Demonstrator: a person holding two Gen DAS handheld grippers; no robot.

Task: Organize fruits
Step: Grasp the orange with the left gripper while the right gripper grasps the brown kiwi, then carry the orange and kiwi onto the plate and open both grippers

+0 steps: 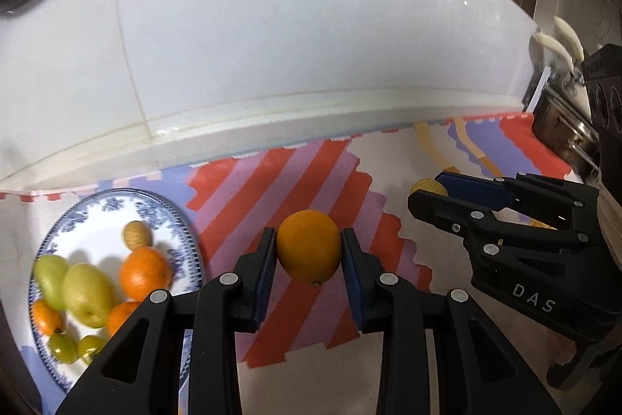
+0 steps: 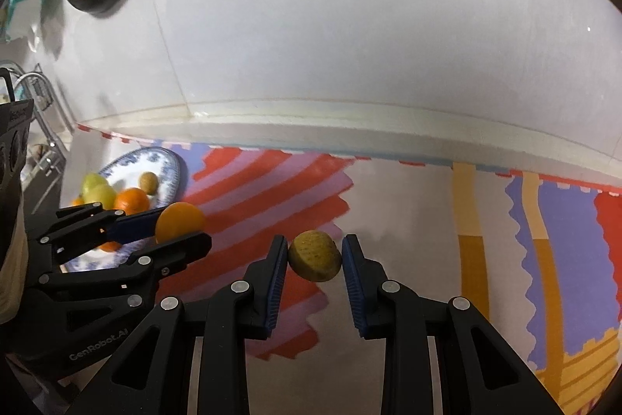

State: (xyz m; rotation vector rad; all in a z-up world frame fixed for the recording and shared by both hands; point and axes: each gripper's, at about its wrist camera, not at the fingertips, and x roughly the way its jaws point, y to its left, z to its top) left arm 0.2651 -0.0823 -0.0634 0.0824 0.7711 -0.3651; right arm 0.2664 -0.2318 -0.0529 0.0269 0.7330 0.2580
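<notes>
My left gripper (image 1: 309,251) is shut on an orange (image 1: 309,249) and holds it above the patterned mat; it also shows in the right wrist view (image 2: 180,226). My right gripper (image 2: 315,255) is shut on a yellow-brown speckled fruit (image 2: 315,255), which shows partly behind the fingers in the left wrist view (image 1: 427,187). A blue-and-white plate (image 1: 182,220) at the left holds oranges (image 1: 144,273), green pears (image 1: 87,292), a brown kiwi (image 1: 137,234) and small green fruits (image 1: 62,347). The plate also shows in the right wrist view (image 2: 167,162).
A colourful patterned mat (image 1: 295,177) covers the counter. A white tiled wall (image 1: 311,45) runs along the back. A dish rack (image 2: 35,111) stands at the far left in the right wrist view. A metal appliance (image 1: 563,127) stands at the right edge.
</notes>
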